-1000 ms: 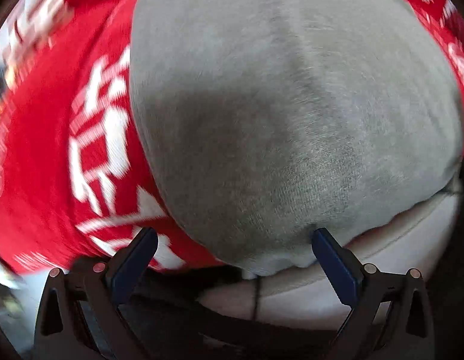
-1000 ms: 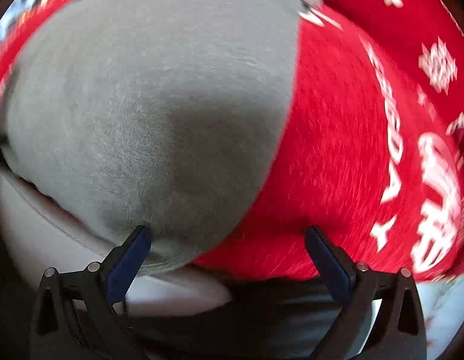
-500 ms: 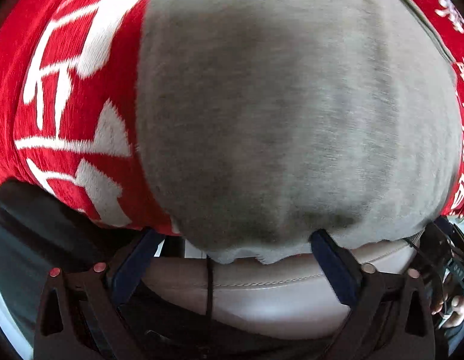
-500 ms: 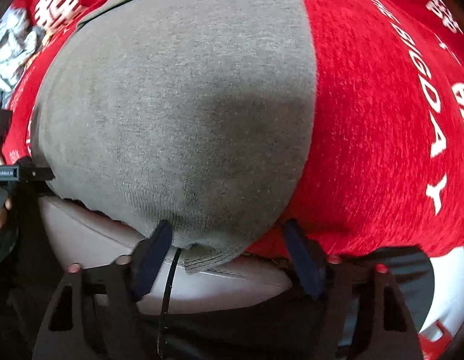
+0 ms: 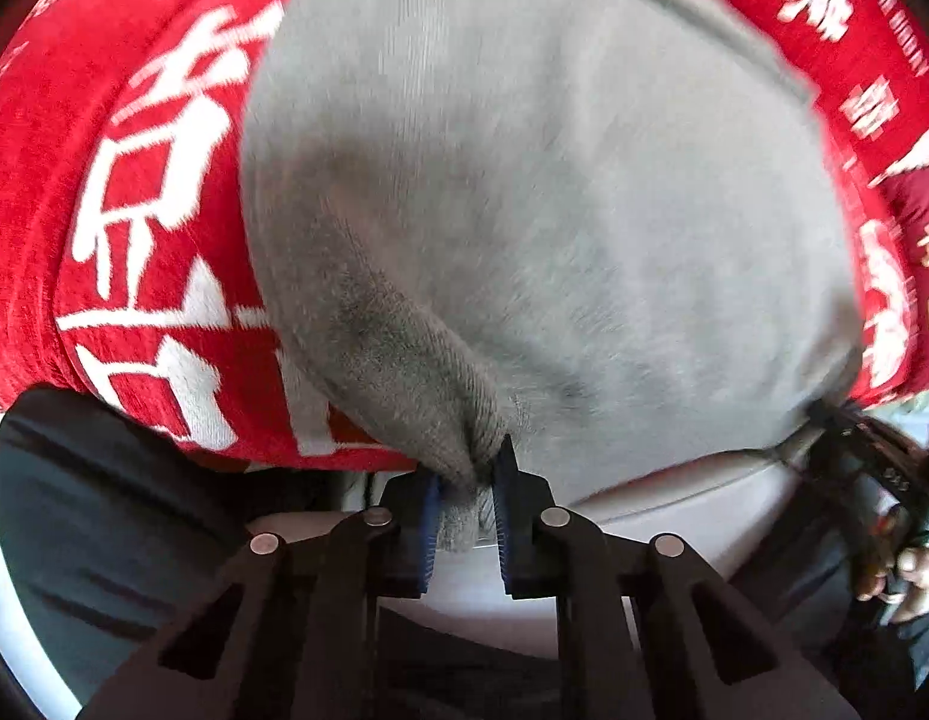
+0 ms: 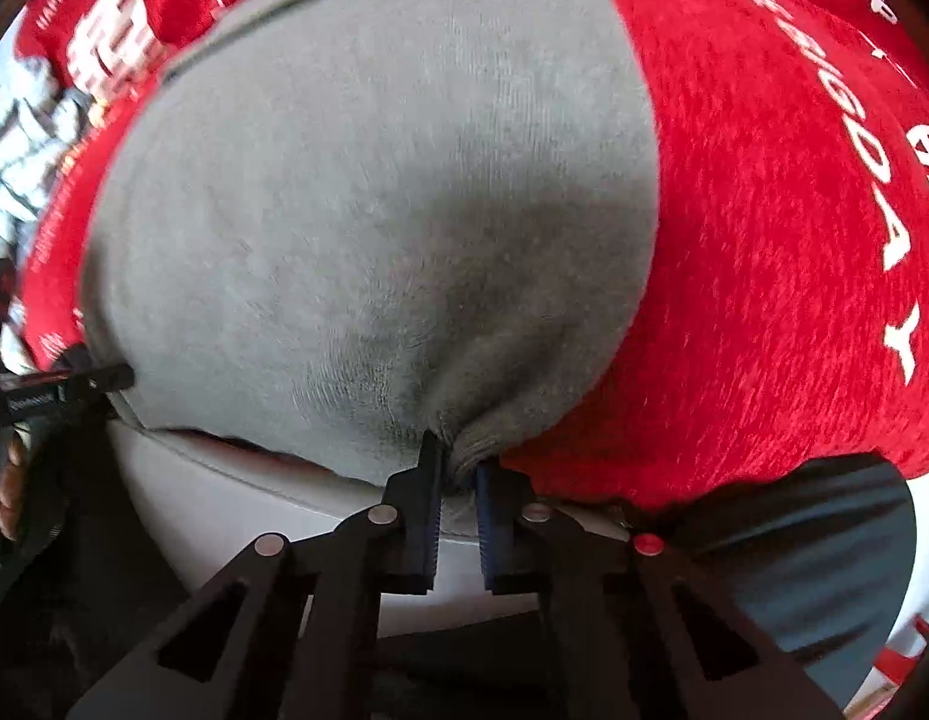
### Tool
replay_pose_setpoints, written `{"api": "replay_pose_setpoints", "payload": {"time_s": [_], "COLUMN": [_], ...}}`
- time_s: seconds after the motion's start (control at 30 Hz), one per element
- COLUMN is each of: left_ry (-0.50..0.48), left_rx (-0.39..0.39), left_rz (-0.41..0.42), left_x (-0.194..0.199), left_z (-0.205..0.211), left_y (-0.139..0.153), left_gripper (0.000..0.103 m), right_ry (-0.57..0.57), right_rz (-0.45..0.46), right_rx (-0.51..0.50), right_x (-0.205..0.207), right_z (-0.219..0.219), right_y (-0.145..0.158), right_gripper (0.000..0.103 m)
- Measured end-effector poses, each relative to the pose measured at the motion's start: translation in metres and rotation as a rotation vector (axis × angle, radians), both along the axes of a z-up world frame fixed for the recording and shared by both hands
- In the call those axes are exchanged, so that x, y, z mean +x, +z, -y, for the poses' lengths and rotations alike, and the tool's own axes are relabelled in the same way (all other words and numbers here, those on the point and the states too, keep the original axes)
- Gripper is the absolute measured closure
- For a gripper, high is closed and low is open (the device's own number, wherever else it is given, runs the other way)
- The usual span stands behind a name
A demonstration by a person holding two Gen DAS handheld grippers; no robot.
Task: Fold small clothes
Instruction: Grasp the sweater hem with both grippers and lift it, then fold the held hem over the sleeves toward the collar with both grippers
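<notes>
both grippers now pinch the grey garment (image 5: 524, 210) lying on the red blanket (image 5: 134, 210): left gripper (image 5: 467, 480) and right gripper (image 6: 458, 468), wide a second ago, just closing, bunch its near edge.

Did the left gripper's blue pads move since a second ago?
Yes. The left gripper has just been closing, pads coming together onto the grey knitted cloth's near edge, over the red printed blanket.

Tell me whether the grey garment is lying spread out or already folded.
Spread out. The grey garment lies flat over the red blanket, only its near corners bunched in the left gripper and right gripper.
</notes>
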State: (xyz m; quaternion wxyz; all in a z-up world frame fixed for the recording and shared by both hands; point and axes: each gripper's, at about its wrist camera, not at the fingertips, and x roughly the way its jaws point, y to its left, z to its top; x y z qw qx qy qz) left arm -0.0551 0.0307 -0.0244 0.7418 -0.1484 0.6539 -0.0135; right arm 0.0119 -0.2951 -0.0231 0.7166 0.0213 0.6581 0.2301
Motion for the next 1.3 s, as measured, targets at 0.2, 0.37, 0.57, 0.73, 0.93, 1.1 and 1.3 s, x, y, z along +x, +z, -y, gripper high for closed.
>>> {"api": "replay_pose_setpoints", "payload": {"time_s": [0.2, 0.37, 0.57, 0.73, 0.93, 1.1, 1.3], "left_ry": [0.122, 0.179, 0.108, 0.088, 0.033, 0.011, 0.043], "left_rx": [-0.081, -0.096, -0.074, -0.021, 0.026, 0.095, 0.029], "left_rz": [0.209, 0.173, 0.184, 0.172, 0.139, 0.114, 0.162], "left_x": [0.007, 0.016, 0.013, 0.011, 0.022, 0.027, 0.046], "left_z": [-0.031, -0.046, -0.007, 0.004, 0.016, 0.021, 0.038], "left_y": [0.026, 0.011, 0.009, 0.007, 0.003, -0.001, 0.002], "left_gripper": [0.086, 0.084, 0.018, 0.017, 0.017, 0.027, 0.090], "right_ry": [-0.082, -0.123, -0.087, -0.051, 0.023, 0.014, 0.024], "right_rz": [0.166, 0.118, 0.102, 0.130, 0.174, 0.162, 0.185], "right_rx": [0.155, 0.141, 0.139, 0.088, 0.005, 0.016, 0.006], "right_x": [0.021, 0.040, 0.030, 0.022, 0.017, 0.020, 0.018], "right_z": [0.033, 0.049, 0.042, 0.031, 0.009, 0.007, 0.004], "right_y": [0.047, 0.015, 0.019, 0.012, 0.011, 0.008, 0.011], "right_gripper": [0.093, 0.092, 0.047, 0.034, 0.041, 0.039, 0.088]}}
